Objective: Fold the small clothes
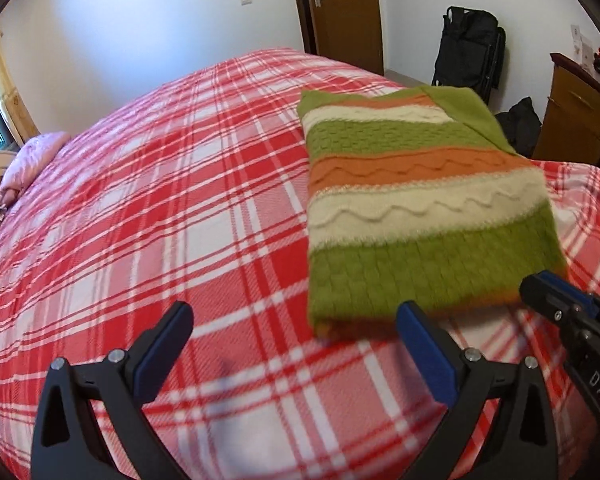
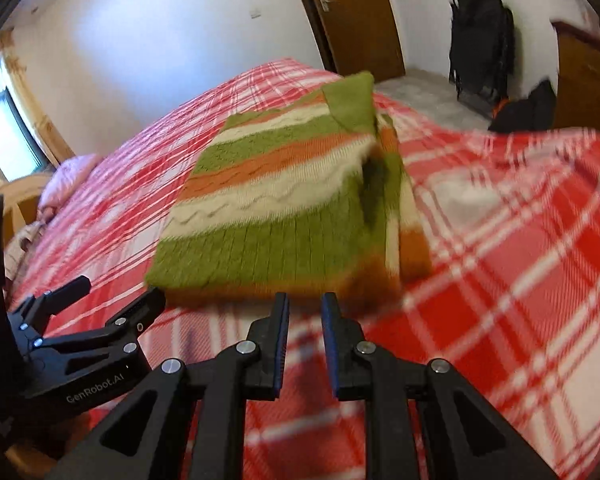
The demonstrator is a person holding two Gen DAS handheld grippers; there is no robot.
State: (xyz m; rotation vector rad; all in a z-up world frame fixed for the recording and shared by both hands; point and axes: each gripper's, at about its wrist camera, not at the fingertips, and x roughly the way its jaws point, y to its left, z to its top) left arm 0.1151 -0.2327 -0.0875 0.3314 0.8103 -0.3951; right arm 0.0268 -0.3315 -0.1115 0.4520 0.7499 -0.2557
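A folded knit sweater (image 1: 420,208) with green, orange and cream stripes lies on the red plaid bed cover (image 1: 160,220). In the left wrist view my left gripper (image 1: 294,320) is wide open and empty, just short of the sweater's near left corner. The right gripper (image 1: 540,292) shows at the right edge, by the sweater's near right corner. From the right wrist, the sweater (image 2: 280,216) lies just ahead of my right gripper (image 2: 306,308), whose pads stand a narrow gap apart with nothing between them. The left gripper (image 2: 116,292) is open at the lower left.
A pink pillow (image 1: 32,156) lies at the bed's far left by a window. Beyond the bed are a wooden door (image 1: 340,8), a black bag (image 1: 468,48) against the wall, a dark bag (image 1: 520,120) on the floor and a wooden dresser (image 1: 576,112).
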